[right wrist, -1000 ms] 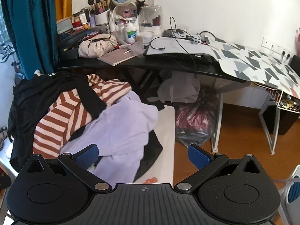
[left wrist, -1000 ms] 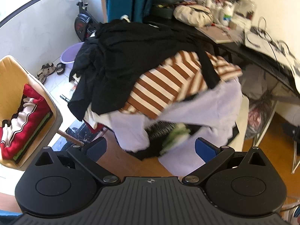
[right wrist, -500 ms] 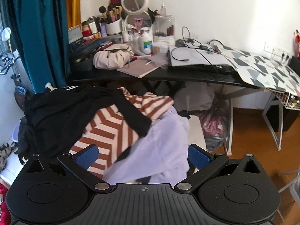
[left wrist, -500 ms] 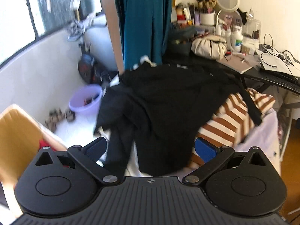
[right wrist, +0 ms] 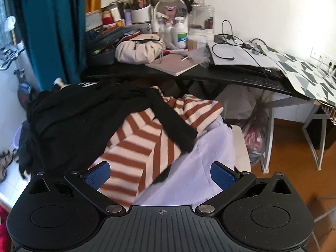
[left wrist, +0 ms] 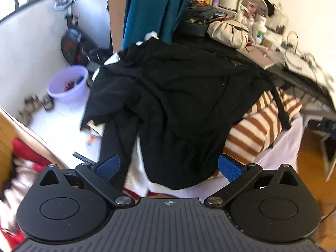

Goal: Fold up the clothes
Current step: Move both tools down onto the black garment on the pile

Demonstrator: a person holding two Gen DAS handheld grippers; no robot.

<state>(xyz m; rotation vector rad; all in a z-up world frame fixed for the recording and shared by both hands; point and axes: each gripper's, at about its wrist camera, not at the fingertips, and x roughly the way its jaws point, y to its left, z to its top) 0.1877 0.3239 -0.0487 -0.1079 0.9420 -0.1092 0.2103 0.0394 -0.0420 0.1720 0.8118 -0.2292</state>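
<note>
**Black top crowns an unfolded heap**

Black top (left wrist: pixel 178 96) lies crumpled over the pile, one sleeve (right wrist: pixel 174 124) trailing across the striped shirt (right wrist: pixel 134 147), which in turn overlaps the lilac garment (right wrist: pixel 201 163). None of these lies folded. Both the left gripper (left wrist: pixel 169 166) and the right gripper (right wrist: pixel 160 173) hang above the heap with jaws spread wide, holding nothing.

To my eye, whichever piece is taken, it pays to pinch a single layer at a hem or shoulder, well clear of its neighbours, so that only one garment lifts; the sleeve would drag the stripes otherwise.

Room is tight. The desk (right wrist: pixel 231 79) edge crowds the far side, with cables and bottles near its lip. A curtain (left wrist: pixel 155 8) hangs behind, a purple tub (left wrist: pixel 67 84) sits on the floor to the left. Open floor shows on the right.
</note>
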